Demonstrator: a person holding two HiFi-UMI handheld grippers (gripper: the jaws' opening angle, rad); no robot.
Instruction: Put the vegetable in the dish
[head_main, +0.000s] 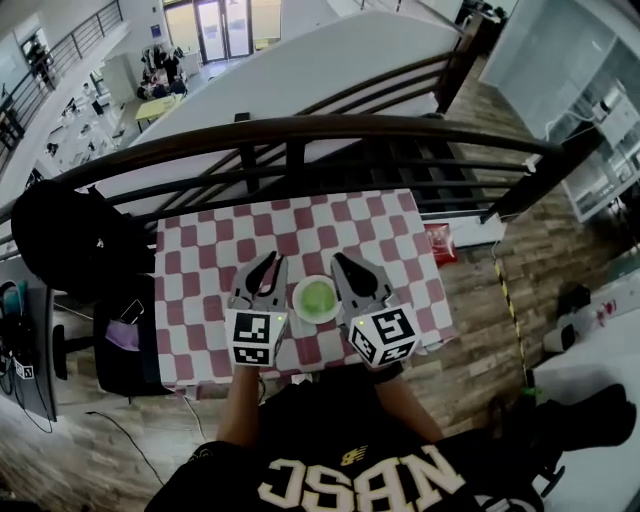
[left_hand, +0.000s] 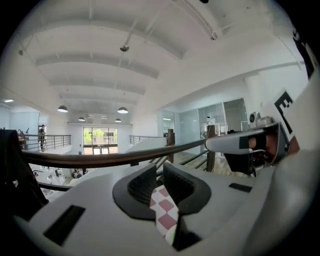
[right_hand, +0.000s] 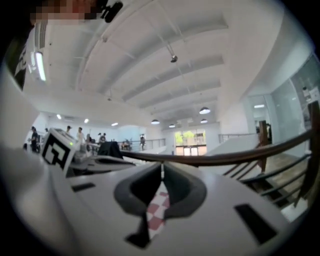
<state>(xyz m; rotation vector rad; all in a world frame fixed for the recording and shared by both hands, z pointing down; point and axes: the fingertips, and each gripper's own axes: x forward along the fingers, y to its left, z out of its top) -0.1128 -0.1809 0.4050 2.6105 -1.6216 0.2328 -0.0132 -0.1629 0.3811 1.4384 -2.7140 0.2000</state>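
A white dish (head_main: 298, 290) sits on the red-and-white checked table (head_main: 330, 215), near its front edge. A round green vegetable (head_main: 317, 298) lies in the dish. My left gripper (head_main: 270, 258) rests just left of the dish and my right gripper (head_main: 338, 260) just right of it, both pointing away from me. In the left gripper view the jaws of the left gripper (left_hand: 160, 169) stand almost together with nothing between them. In the right gripper view the tips of the right gripper (right_hand: 162, 170) meet, empty. Only checked cloth (right_hand: 159, 207) shows below them.
A dark curved railing (head_main: 300, 130) runs just beyond the table's far edge, over a drop to a lower floor. A black bag (head_main: 70, 240) sits on a chair to the left. A red packet (head_main: 440, 243) lies on the wood floor to the right.
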